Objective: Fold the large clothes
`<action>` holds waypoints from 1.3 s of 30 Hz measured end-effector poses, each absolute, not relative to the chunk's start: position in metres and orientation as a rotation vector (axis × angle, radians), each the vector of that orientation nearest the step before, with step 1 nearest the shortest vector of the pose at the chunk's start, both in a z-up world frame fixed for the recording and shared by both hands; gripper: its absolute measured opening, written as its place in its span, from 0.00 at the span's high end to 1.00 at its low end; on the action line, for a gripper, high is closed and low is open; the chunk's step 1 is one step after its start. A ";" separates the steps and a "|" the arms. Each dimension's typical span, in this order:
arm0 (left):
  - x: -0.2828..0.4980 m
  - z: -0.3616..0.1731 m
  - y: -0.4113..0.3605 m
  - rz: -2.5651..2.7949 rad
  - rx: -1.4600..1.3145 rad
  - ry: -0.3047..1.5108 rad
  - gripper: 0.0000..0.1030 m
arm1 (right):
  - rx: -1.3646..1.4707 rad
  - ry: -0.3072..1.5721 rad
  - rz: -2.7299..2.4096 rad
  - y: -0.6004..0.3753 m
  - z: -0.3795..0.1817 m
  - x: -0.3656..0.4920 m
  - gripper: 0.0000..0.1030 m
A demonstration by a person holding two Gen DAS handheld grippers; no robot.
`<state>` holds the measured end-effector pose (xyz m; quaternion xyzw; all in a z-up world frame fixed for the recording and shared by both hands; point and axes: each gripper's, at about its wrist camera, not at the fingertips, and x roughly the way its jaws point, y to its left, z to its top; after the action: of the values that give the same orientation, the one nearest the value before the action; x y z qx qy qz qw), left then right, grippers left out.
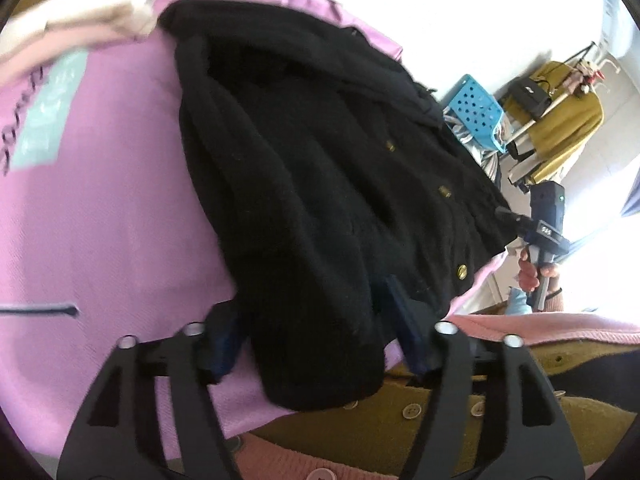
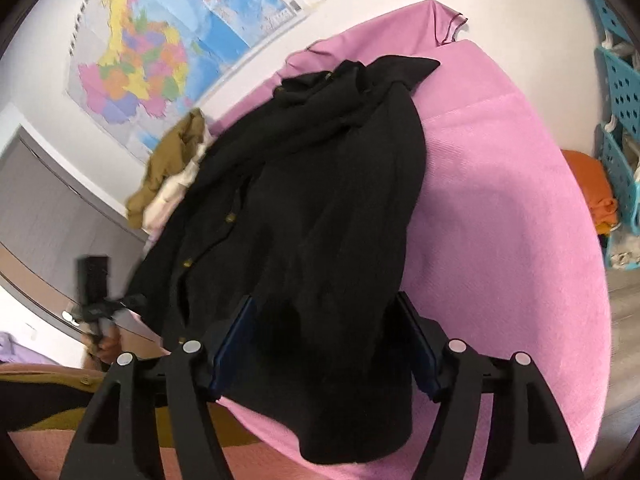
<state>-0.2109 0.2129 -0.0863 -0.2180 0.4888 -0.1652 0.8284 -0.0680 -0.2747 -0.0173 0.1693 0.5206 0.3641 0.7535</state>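
Note:
A black fleece coat (image 1: 312, 168) with gold buttons lies spread on a table draped in pink cloth (image 1: 120, 200). My left gripper (image 1: 316, 332) straddles the coat's near hem, and the thick fabric fills the gap between its blue pads, which press on it from both sides. In the right wrist view the same coat (image 2: 320, 200) runs away from me over the pink cloth (image 2: 500, 240), and my right gripper (image 2: 326, 340) is shut on another bunched part of the hem. Each gripper shows in the other's view at the coat's edge: the right gripper (image 1: 508, 216), the left gripper (image 2: 128, 302).
Beige and pink garments (image 1: 80, 12) are piled at the table's far corner, next to an olive garment (image 2: 172, 160). A blue perforated basket (image 1: 476, 108) and a rack with a mustard garment (image 1: 568, 120) stand beyond the table. Blue crates (image 2: 620, 100) and an orange cloth (image 2: 596, 192) are on the right.

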 end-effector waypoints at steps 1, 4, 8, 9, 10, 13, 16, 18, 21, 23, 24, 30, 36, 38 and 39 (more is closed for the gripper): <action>-0.212 -0.087 0.213 -0.360 -0.474 1.022 0.23 | 0.382 1.134 0.808 -0.275 -0.018 -0.069 0.32; -0.210 -0.086 0.208 -0.393 -0.491 0.997 0.13 | 0.362 1.150 0.804 -0.273 -0.022 -0.071 0.26; -0.203 -0.087 0.198 -0.387 -0.475 0.992 0.10 | 0.369 1.126 0.780 -0.265 -0.021 -0.071 0.35; -0.203 -0.087 0.197 -0.380 -0.479 0.987 0.13 | 0.370 1.128 0.789 -0.262 -0.023 -0.072 0.54; -0.202 -0.088 0.197 -0.370 -0.484 0.986 0.26 | 0.377 1.122 0.800 -0.259 -0.024 -0.073 0.62; -0.201 -0.087 0.203 -0.316 -0.520 0.990 0.62 | 0.399 1.102 0.843 -0.257 -0.019 -0.076 0.89; -0.207 -0.076 0.209 -0.292 -0.534 0.944 0.91 | 0.450 1.066 0.860 -0.258 -0.008 -0.077 0.91; -0.212 -0.065 0.212 -0.271 -0.533 0.911 0.95 | 0.488 1.023 0.872 -0.260 0.005 -0.078 0.92; -0.224 -0.044 0.226 -0.271 -0.576 0.836 0.96 | 0.534 0.937 0.892 -0.265 0.033 -0.083 0.94; -0.237 -0.025 0.239 -0.268 -0.602 0.762 0.96 | 0.544 0.871 0.906 -0.270 0.058 -0.088 0.96; -0.243 -0.015 0.244 -0.262 -0.605 0.731 0.96 | 0.549 0.842 0.912 -0.273 0.068 -0.091 0.96; -0.276 0.029 0.255 -0.290 -0.591 0.593 0.96 | 0.569 0.677 0.987 -0.289 0.123 -0.119 0.96; -0.290 0.032 0.264 -0.271 -0.593 0.591 0.96 | 0.550 0.730 0.964 -0.291 0.109 -0.129 0.96; -0.284 0.010 0.265 -0.257 -0.624 0.664 0.96 | 0.571 0.793 0.953 -0.290 0.092 -0.128 0.96; -0.281 0.000 0.266 -0.258 -0.638 0.697 0.96 | 0.589 0.826 0.954 -0.288 0.082 -0.126 0.96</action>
<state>-0.2811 0.2657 0.0002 -0.3066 0.3345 -0.1240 0.8824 -0.1264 -0.2880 0.0825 0.2711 0.3805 0.4393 0.7673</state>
